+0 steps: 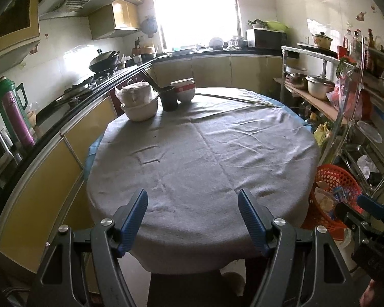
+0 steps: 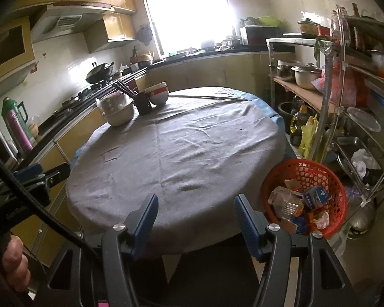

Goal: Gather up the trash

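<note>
A red mesh basket (image 2: pixel 320 171) stands right of the table, holding trash: a clear plastic box (image 2: pixel 285 200), a blue carton (image 2: pixel 316 195) and crumpled wrappers. It also shows in the left wrist view (image 1: pixel 331 176). My left gripper (image 1: pixel 193 200) is open and empty above the table's near edge. My right gripper (image 2: pixel 195 204) is open and empty above the near edge, left of the basket. The right gripper also shows at the right edge of the left wrist view (image 1: pixel 371 204). The grey tablecloth (image 2: pixel 192 138) carries no loose trash that I can see.
At the table's far left stand stacked bowls (image 1: pixel 140 102), a black cup with chopsticks (image 1: pixel 169 97) and red-white bowls (image 1: pixel 184 89). A long thin stick (image 1: pixel 238 98) lies at the far edge. A counter (image 1: pixel 51 128) runs along the left. A metal shelf rack (image 2: pixel 345 107) stands right.
</note>
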`<state>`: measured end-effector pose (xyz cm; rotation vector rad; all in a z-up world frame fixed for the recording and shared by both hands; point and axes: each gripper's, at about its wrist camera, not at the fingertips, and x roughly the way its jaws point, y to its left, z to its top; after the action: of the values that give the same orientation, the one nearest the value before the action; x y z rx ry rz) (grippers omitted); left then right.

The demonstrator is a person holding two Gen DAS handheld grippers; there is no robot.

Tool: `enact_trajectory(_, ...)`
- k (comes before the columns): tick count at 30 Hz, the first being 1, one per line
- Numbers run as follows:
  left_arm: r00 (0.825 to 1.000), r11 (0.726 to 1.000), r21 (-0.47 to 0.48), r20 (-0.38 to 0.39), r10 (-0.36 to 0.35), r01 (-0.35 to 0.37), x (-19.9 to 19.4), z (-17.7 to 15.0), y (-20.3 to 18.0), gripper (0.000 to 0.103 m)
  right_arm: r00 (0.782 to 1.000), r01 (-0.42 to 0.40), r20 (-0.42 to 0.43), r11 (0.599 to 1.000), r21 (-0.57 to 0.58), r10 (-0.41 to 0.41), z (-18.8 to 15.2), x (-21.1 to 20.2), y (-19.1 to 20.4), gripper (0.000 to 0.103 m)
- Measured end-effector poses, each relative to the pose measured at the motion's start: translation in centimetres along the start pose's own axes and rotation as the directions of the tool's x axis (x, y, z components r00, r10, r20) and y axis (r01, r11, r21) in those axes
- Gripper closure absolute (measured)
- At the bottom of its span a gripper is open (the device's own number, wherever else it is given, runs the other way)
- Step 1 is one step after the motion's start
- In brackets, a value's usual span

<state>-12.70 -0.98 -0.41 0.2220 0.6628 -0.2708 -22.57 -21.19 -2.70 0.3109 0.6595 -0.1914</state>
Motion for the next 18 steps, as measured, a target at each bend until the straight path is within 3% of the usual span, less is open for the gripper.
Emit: enact_trajectory(18, 1.0, 1.0, 0.001, -0.005, 0.004, -0.004, 0.06, -0.1, 0.04, 0.029, 1.0, -0.004, 0.003, 1.0, -0.005, 0.004, 0.07, -0.02, 0.58, 0.038)
